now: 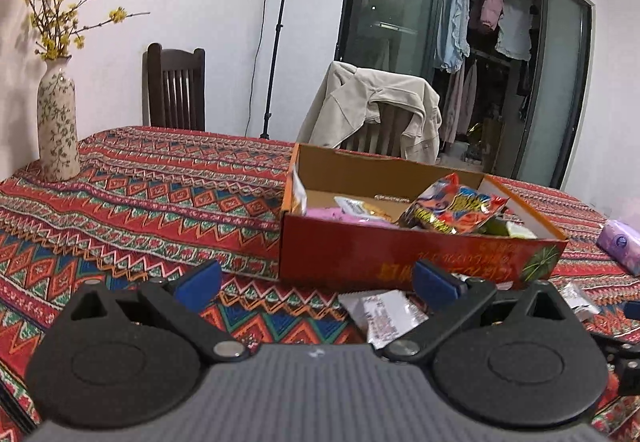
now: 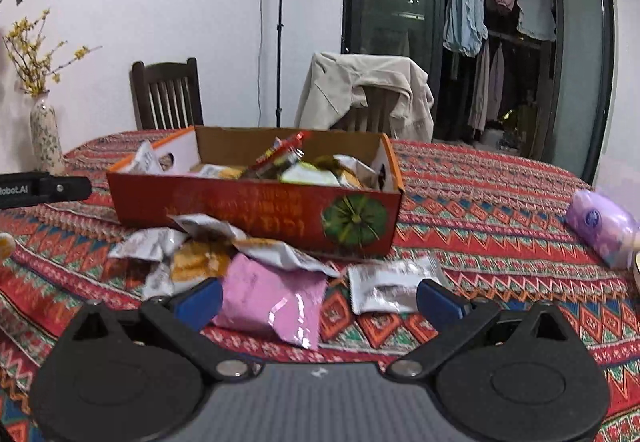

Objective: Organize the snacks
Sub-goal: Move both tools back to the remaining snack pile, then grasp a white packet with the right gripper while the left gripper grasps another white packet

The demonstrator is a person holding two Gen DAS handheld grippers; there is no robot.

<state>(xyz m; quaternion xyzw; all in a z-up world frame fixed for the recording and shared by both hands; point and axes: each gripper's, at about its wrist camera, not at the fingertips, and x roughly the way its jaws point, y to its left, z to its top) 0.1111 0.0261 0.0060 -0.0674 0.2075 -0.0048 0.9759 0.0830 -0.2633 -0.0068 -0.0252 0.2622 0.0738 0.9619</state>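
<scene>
Left wrist view. The left claw (image 1: 318, 278) stands wide apart and empty, its blue-padded fingers (image 1: 198, 282) spread over the worktop covered by a red zigzag-patterned cloth (image 1: 140, 201). At about 1 o'clock from the claw sits the open red cardboard box with an orange rim (image 1: 400, 254); inside it lie a red and yellow printed snack bag (image 1: 452, 209), a pink packet (image 1: 332, 213) and further wrappers too crowded to tell apart. A silver and white foil sachet (image 1: 384, 316) lies on the cloth just in front of the box, near the right-hand finger. A lilac tissue pack (image 1: 620, 244) rests at 3 o'clock, well apart from the box. A tall floral ceramic vase holding yellow-flowered twigs (image 1: 58, 121) stands at 10 o'clock. Behind the worktop are a dark wooden chair (image 1: 176, 89) and a chair draped with a beige jacket (image 1: 372, 109).

Right wrist view. The right claw (image 2: 320, 300) is likewise spread wide and holds nothing. Between its fingers lies a flat pink foil snack packet (image 2: 272, 298), just beside the left-hand finger; whether they touch cannot be told. A silver sachet (image 2: 390, 286) lies near the right-hand finger. At 11 o'clock a loose heap of grey-white and orange wrappers (image 2: 188, 250) rests against the box's front wall. The box (image 2: 256, 213) sits at 12 o'clock, filled with mixed packets. The tissue pack (image 2: 600, 226) lies at 2 o'clock, the vase (image 2: 46, 137) at 10 o'clock.
</scene>
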